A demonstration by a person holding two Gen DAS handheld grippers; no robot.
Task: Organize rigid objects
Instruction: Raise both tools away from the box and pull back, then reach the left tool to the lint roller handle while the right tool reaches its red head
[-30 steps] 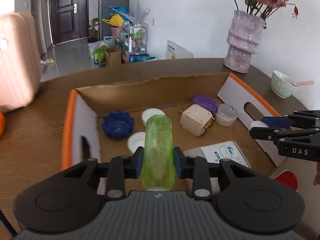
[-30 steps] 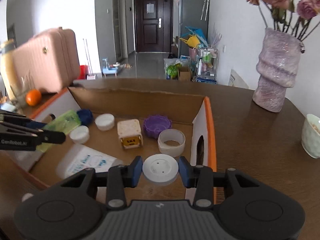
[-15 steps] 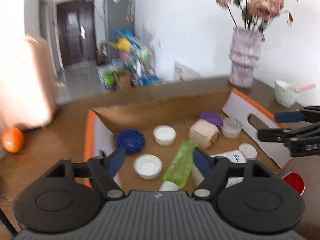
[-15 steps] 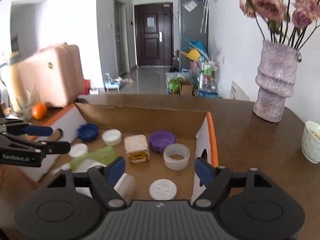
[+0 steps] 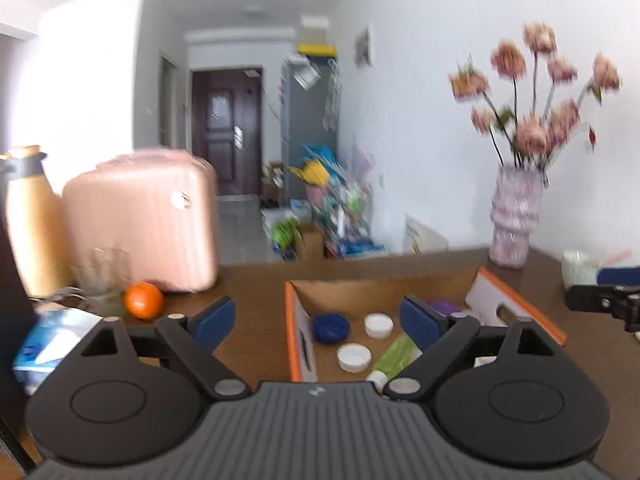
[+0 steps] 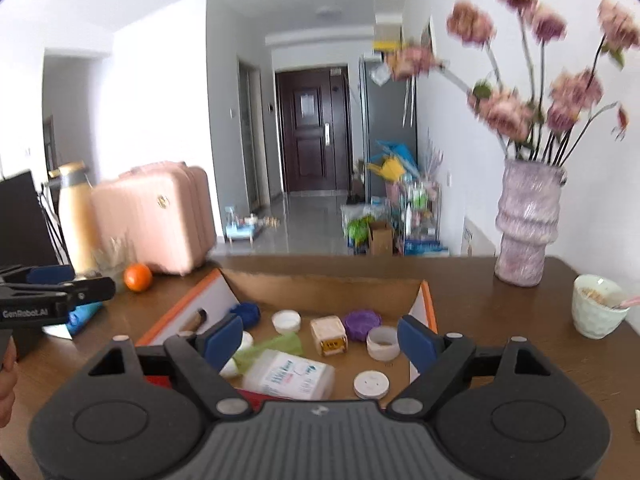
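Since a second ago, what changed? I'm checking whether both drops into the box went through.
Both went through. The left gripper let go of the green bottle, the right gripper of the white round cap; both now lie in the cardboard box. Both grippers' jaws have just been opening, nothing between them, and pulled back. The purple lid and beige cube stayed put.
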